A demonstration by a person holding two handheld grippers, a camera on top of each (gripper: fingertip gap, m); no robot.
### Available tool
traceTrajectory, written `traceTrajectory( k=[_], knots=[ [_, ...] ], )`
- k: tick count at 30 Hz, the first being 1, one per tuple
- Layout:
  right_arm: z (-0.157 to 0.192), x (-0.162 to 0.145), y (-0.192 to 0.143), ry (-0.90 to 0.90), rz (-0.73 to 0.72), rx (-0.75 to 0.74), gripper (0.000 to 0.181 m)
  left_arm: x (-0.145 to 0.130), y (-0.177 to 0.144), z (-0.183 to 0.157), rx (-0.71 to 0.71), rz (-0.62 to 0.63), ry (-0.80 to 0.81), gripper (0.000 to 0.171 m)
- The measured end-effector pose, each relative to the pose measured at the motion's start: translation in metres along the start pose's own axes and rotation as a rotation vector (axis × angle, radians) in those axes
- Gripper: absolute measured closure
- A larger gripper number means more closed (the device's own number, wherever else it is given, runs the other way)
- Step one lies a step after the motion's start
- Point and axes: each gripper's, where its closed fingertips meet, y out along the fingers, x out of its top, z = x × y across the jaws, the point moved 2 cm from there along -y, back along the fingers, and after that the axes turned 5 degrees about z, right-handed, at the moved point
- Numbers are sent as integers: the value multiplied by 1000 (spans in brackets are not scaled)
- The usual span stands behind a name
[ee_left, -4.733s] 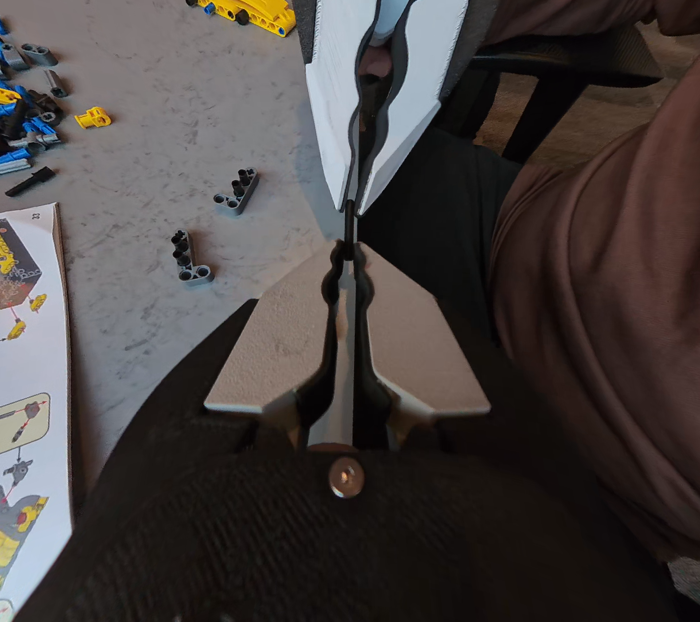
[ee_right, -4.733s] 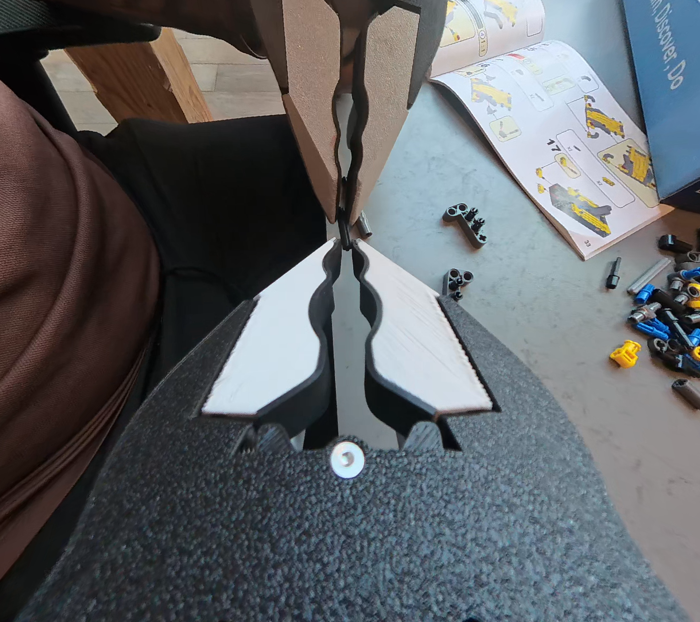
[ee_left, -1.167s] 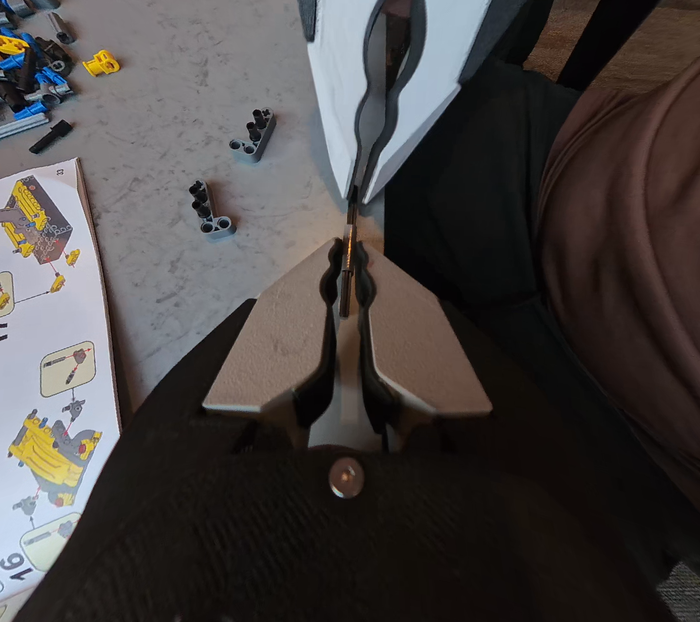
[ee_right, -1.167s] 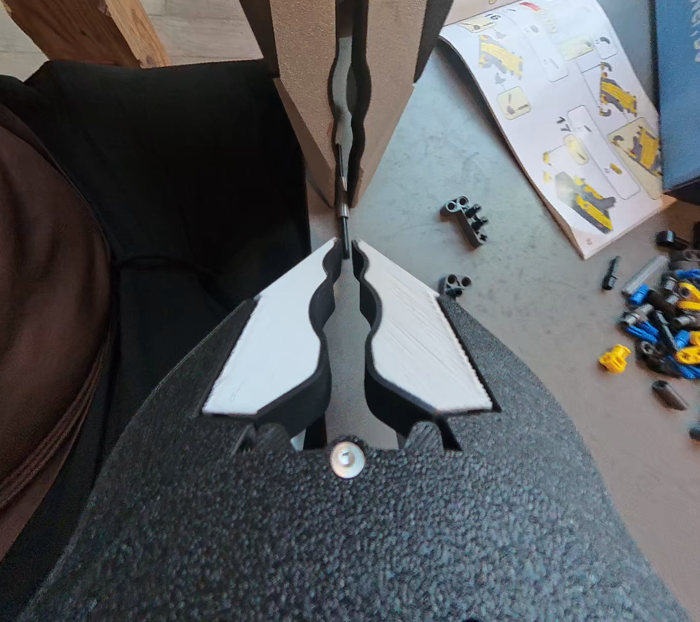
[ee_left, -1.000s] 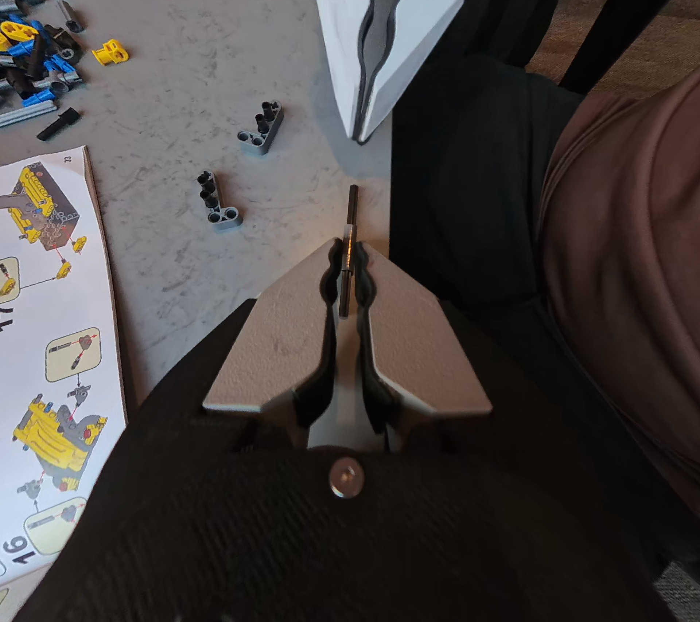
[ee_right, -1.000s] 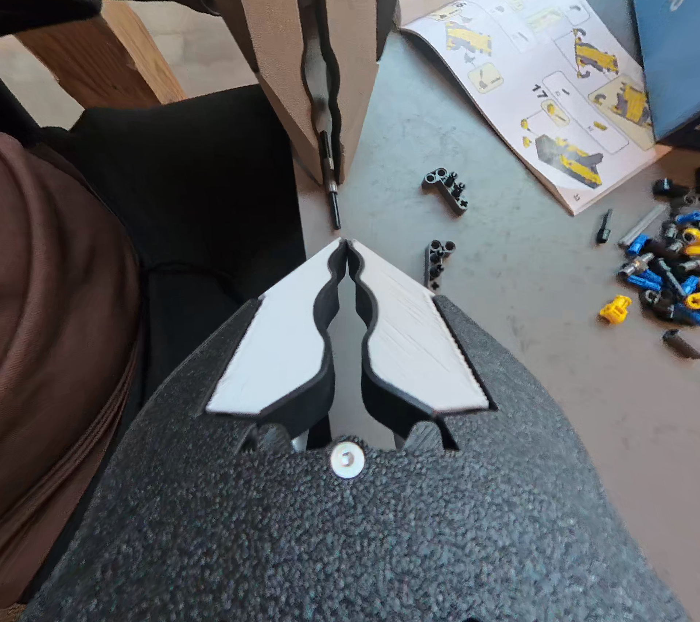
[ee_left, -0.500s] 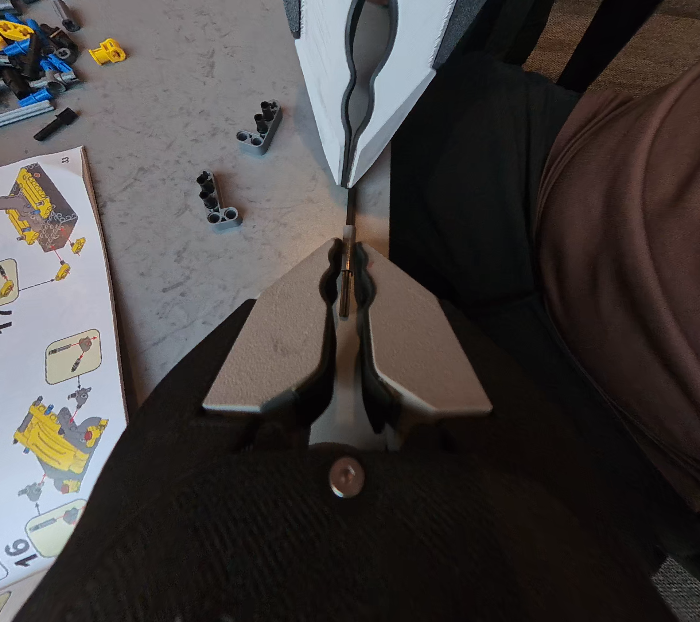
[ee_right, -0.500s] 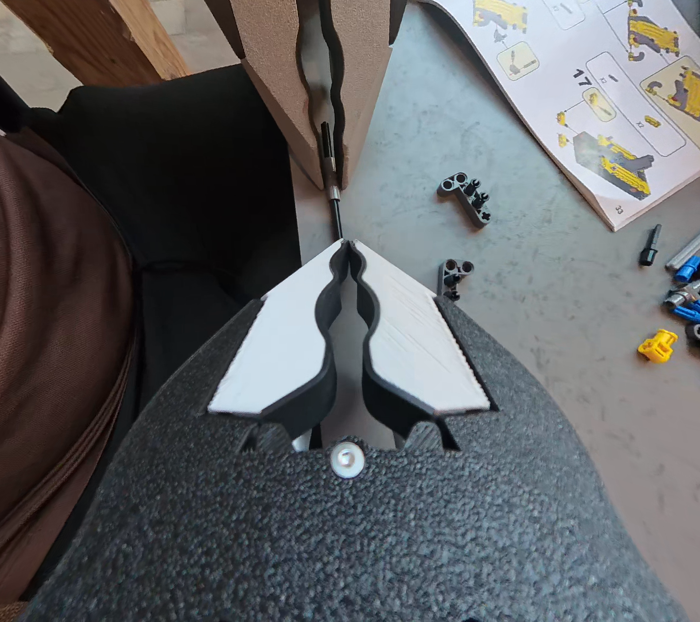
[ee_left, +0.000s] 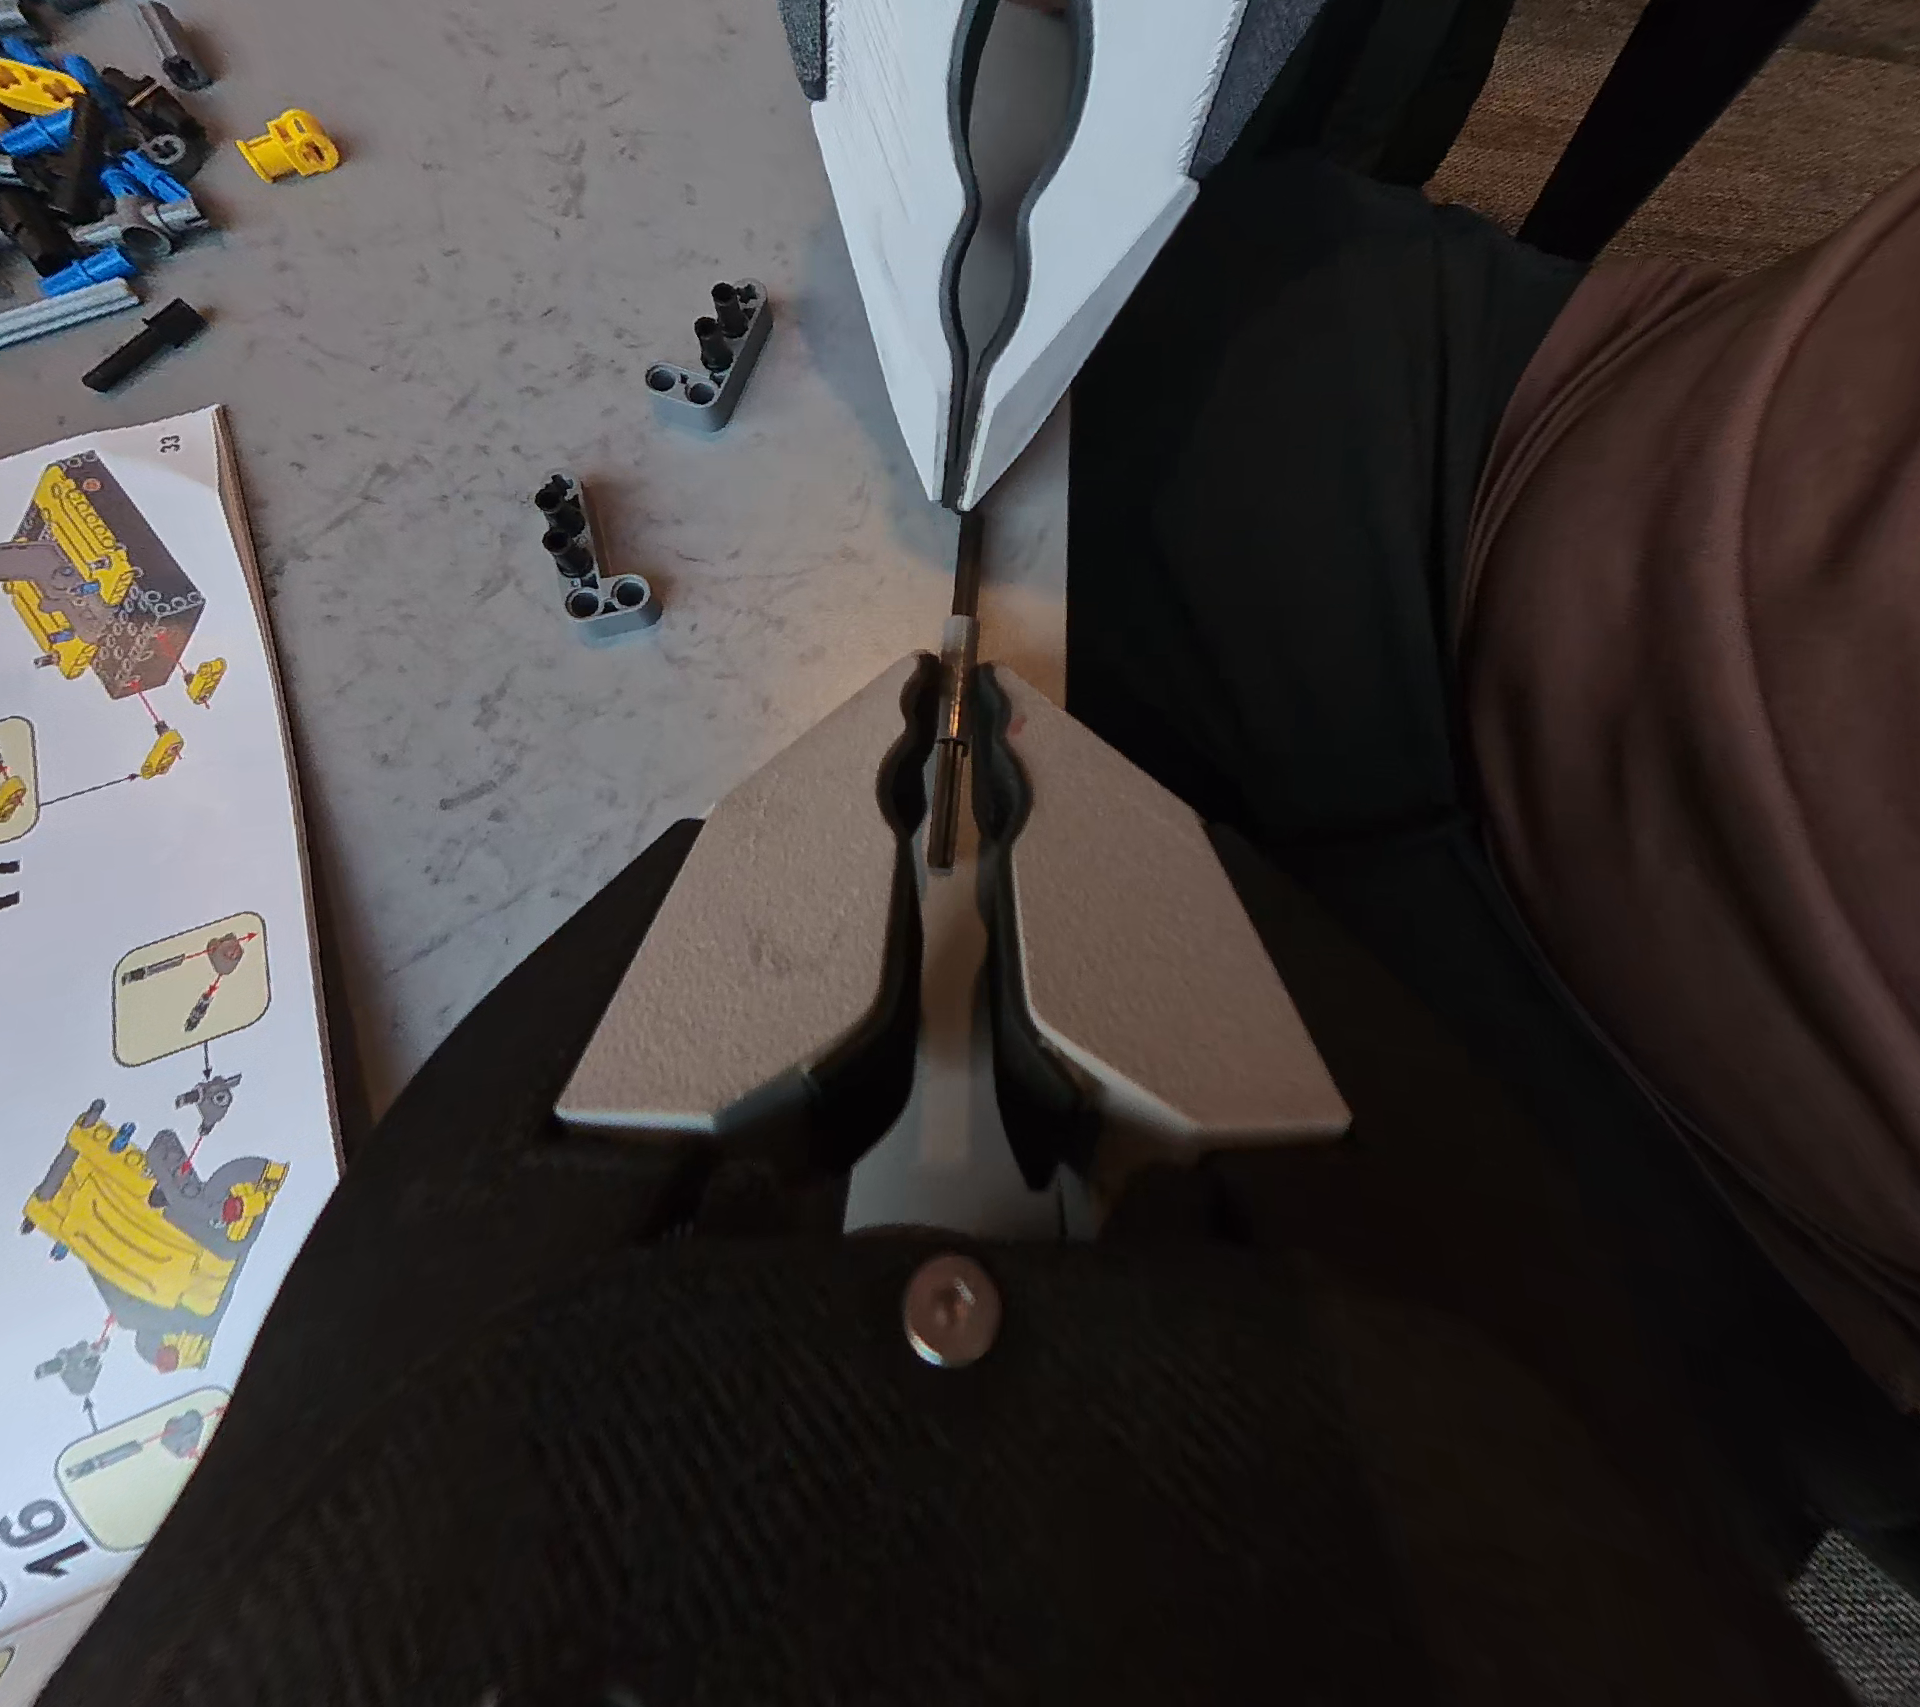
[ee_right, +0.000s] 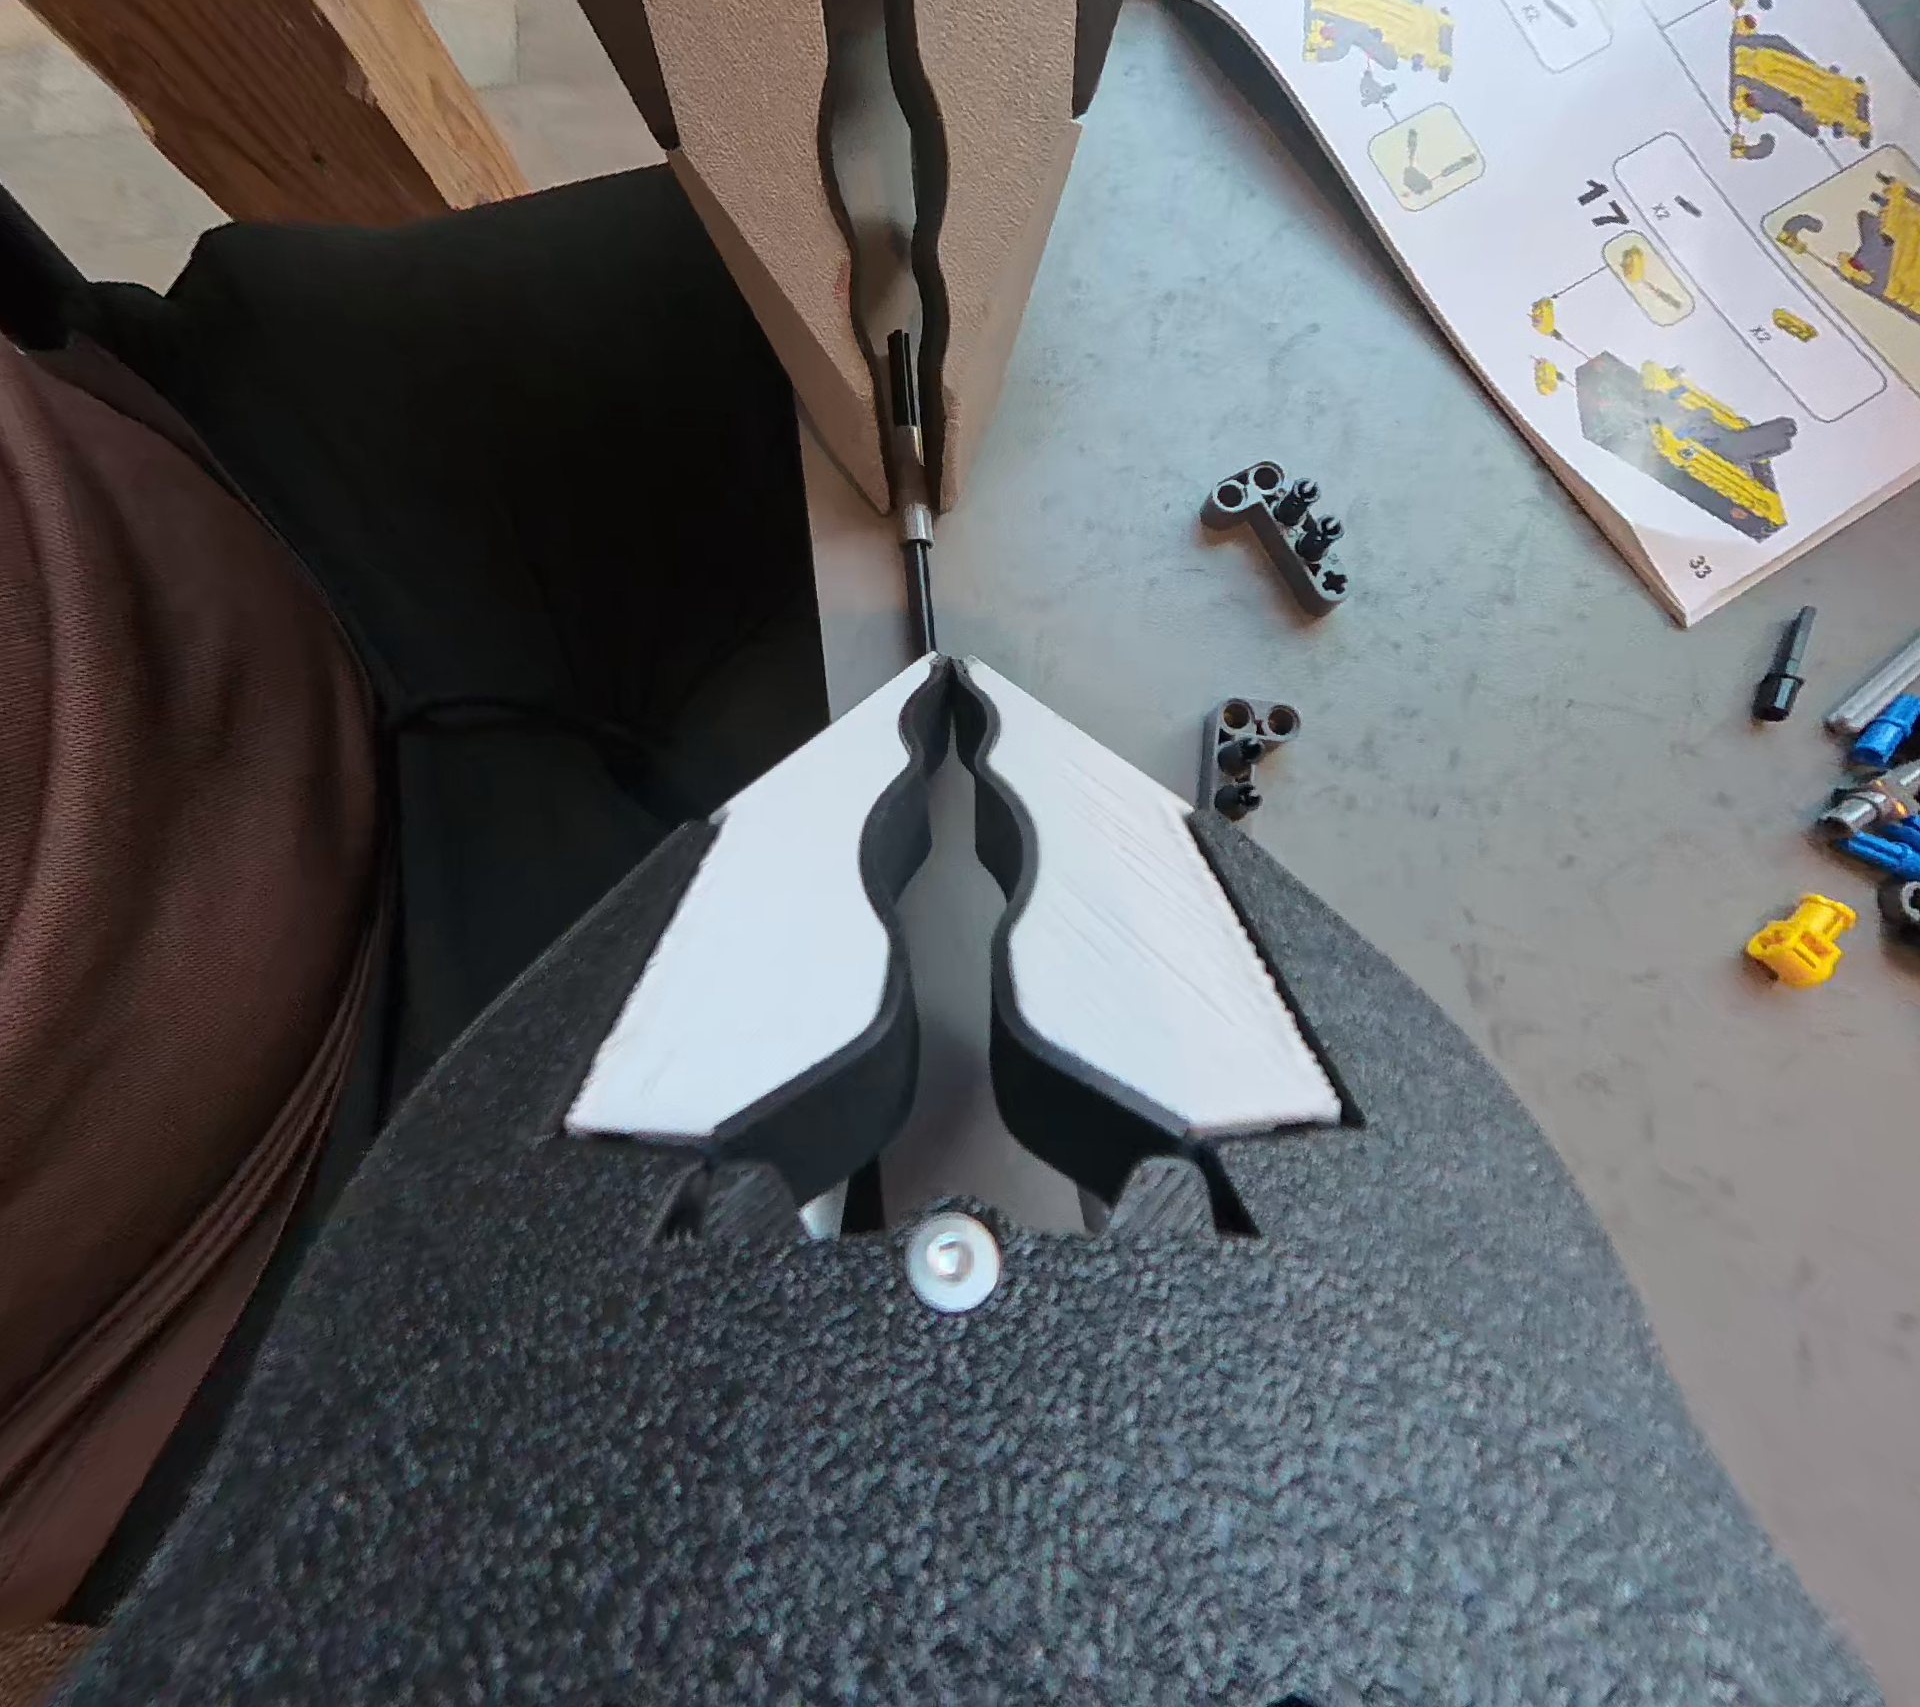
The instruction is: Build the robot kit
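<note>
My left gripper has tan fingers and is shut on a thin black axle with a small grey sleeve at the fingertips. The axle points straight ahead over the grey table's near edge. My right gripper has white fingers and faces the left one tip to tip. Its jaws are shut and its tips touch the axle's free end; I cannot tell if they pinch it. It also shows in the left wrist view, and the left gripper shows in the right wrist view.
Two grey L-shaped pieces with black pins lie on the table beside the grippers. An open instruction booklet lies further out, with a pile of small blue, black and yellow parts. A person's lap and brown sleeve are close by. The tips of both grippers are at nearly the same place.
About a second ago the right gripper let go of the axle and pulled back, shut. It has since come back and its tips meet the axle's end. The left gripper keeps its hold.
</note>
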Motion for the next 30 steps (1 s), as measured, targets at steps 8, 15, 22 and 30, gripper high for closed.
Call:
traceTrajectory(
  k=[8,15,22,30],
  knots=[
    [-3,0,-1,4,-4,-11,181,1,1,0,13,1,10,168],
    [0,-4,-4,-7,-6,3,181,1,1,0,5,0,4,168],
    [1,-1,-1,-13,-11,11,181,1,1,0,9,0,9,169],
    [0,0,0,19,-15,30,181,0,0,-1,11,2,14,169]
  ],
)
